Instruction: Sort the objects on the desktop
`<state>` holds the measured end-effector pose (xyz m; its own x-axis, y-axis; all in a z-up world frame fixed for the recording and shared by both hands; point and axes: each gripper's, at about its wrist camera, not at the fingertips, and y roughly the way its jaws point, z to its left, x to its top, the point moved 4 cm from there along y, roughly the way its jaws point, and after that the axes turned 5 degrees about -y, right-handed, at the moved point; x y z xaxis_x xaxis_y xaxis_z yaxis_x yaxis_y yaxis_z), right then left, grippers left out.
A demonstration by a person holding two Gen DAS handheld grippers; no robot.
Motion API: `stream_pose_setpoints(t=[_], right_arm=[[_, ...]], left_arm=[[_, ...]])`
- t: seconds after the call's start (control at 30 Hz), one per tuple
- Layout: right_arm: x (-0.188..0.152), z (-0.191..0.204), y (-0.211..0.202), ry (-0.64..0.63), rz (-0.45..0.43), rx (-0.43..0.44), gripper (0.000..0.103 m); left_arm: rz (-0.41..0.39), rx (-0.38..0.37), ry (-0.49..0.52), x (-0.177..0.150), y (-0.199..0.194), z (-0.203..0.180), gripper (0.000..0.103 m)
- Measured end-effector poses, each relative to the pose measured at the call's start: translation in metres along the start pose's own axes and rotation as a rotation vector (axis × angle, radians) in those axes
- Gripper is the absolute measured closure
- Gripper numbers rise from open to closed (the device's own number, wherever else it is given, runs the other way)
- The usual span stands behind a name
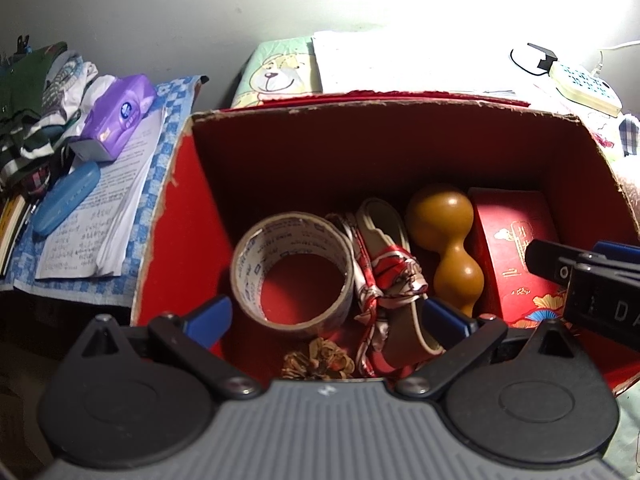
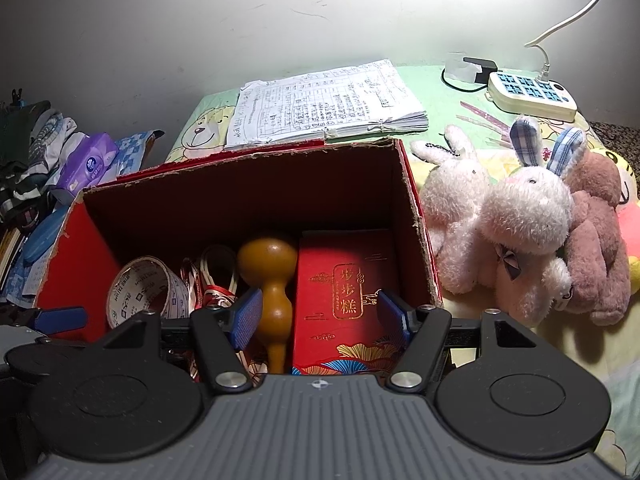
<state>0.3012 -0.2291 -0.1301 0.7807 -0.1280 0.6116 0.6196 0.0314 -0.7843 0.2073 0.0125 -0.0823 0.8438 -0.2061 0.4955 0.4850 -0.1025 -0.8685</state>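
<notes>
Claws both gape empty over the red box (image 2: 416,208) — left claw (image 1: 326,316) above the tape roll (image 1: 292,272), right claw (image 2: 320,320) above the red gift carton (image 2: 344,280).

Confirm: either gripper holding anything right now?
No. The left gripper and right gripper are both open above the red box, nothing between the fingers.

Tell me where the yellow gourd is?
The gourd lies inside the red cardboard box, between the folded fan with a red scarf and the red gift box on its right.
</notes>
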Motion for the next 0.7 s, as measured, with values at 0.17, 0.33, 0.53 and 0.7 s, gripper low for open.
stream_pose_setpoints(t=[0.17, 0.33, 0.53, 0.7], right_arm=[[0.0000, 0.0000, 0.0000, -0.001, 0.000, -0.001, 0.037], [-0.0004, 0.0006, -0.0002, 0.001, -0.001, 0.000, 0.037], [0.0000, 0.0006, -0.0007, 0.005, -0.005, 0.003, 0.037], [0.0002, 0.0003, -0.0004, 0.003, -0.006, 0.003, 0.037]], left_arm=[[0.001, -0.001, 0.004, -0.0005, 0.0004, 0.0000, 0.001], [0.006, -0.004, 0.003, -0.0009, 0.0016, 0.0001, 0.001], [-0.023, 0.009, -0.003, 0.0000, -0.0017, 0.0024, 0.002], [-0.012, 0.015, -0.003, -0.0003, -0.0002, 0.0027, 0.002]])
